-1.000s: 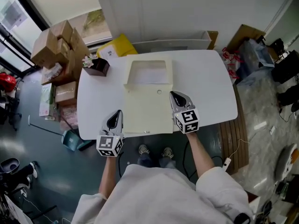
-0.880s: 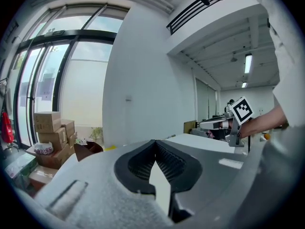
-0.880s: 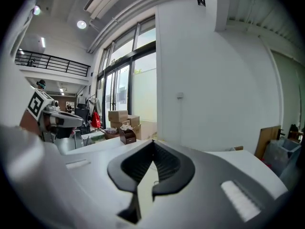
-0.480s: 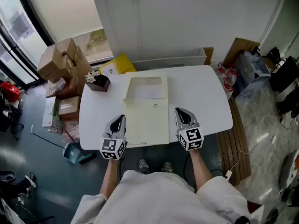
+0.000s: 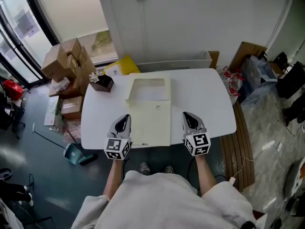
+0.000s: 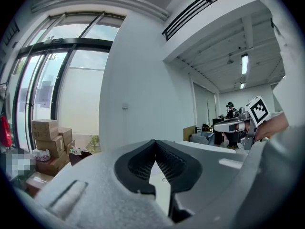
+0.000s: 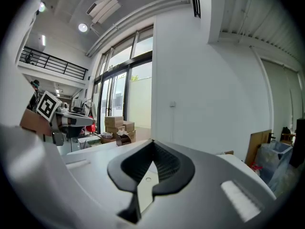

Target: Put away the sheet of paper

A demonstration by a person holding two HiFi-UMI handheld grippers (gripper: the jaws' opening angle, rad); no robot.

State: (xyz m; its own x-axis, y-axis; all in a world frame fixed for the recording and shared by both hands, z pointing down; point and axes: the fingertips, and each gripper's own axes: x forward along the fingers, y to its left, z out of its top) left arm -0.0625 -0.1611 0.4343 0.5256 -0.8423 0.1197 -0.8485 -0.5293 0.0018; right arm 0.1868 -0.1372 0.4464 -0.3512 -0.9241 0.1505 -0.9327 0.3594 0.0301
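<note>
L gripper [image 5: 125, 118] & R gripper [image 5: 185, 115] shut, empty, flanking folder [image 5: 151, 125]; paper [image 5: 151, 94] looks stowed inside.

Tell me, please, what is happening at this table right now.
A person stands at the white table with a gripper in each hand. A flat cream folder lies on it, its far end open over what looks like a white sheet. The left gripper and right gripper are both shut and empty, hovering either side of the folder's near end.

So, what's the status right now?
Left gripper and right gripper shut, empty. Cream folder lies open on table. Nothing blocking it.
</note>
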